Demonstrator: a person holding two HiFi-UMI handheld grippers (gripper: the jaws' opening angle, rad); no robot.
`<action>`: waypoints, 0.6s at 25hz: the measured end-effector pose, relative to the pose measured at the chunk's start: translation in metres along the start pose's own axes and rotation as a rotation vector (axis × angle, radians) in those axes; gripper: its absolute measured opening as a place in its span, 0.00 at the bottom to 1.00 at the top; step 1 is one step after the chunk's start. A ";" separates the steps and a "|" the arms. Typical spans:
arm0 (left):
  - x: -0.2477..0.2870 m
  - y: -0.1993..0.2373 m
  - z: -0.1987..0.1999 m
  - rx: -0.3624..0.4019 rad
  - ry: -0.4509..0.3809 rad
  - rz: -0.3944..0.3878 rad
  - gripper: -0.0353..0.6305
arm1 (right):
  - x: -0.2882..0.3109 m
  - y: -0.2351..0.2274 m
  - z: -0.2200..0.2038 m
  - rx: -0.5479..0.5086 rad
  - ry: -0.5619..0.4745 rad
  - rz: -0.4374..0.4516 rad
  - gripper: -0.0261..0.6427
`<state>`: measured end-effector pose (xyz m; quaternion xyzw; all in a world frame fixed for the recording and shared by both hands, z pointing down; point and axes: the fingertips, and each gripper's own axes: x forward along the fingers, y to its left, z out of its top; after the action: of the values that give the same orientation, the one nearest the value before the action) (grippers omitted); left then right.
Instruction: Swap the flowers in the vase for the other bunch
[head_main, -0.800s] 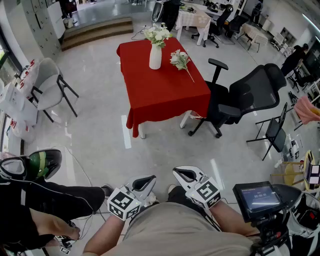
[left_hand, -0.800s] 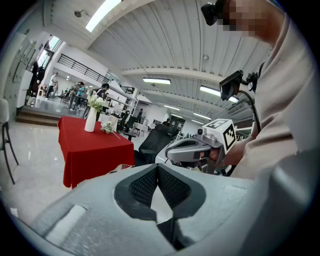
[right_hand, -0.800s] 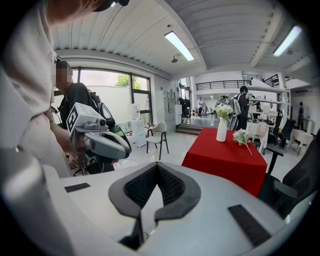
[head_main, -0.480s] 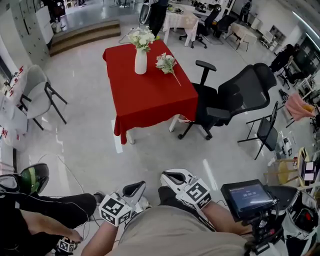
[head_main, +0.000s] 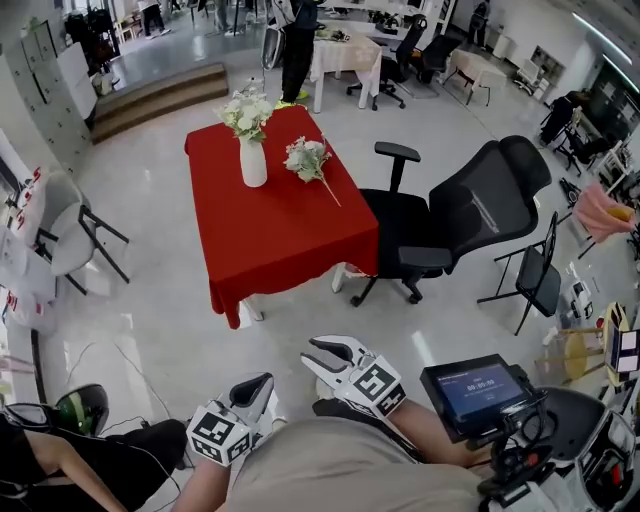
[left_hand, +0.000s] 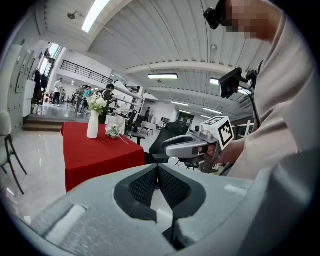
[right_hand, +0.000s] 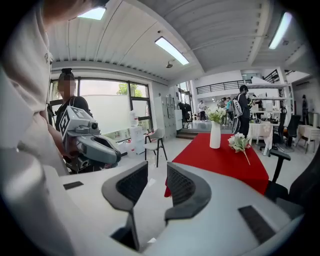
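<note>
Holding nothing, the left tool (left_hand: 158, 169) is pinched together (right tool (right_hand: 157, 176) slightly apart).

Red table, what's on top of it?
A white vase holding white flowers, and a second bunch lying loose beside it, apart. The red cloth covers the tabletop itself.

I'm standing in a big open-plan office: black swivel chairs (head_main: 470, 215) and desks (head_main: 345, 52) are crowding the far end, strip lights (left_hand: 162, 76) are running along the ceiling, and people (left_hand: 59, 90) are milling by the steps (head_main: 150, 90). Polished floor (head_main: 150, 290) is spreading round a red-clothed table (head_main: 290, 240).
</note>
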<state>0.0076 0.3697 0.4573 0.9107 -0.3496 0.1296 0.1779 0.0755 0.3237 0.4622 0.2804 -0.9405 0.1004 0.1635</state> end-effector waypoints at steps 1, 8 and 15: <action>0.011 0.003 0.007 0.009 -0.004 0.014 0.06 | -0.002 -0.013 0.001 -0.003 0.001 0.001 0.23; 0.088 -0.008 0.059 0.037 -0.043 0.040 0.06 | -0.038 -0.103 0.014 -0.014 -0.043 -0.040 0.28; 0.132 0.024 0.093 0.024 -0.046 0.094 0.07 | -0.017 -0.177 0.016 0.023 -0.033 -0.053 0.33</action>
<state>0.0966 0.2363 0.4261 0.8980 -0.3945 0.1211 0.1526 0.1838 0.1819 0.4585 0.3086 -0.9341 0.1023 0.1474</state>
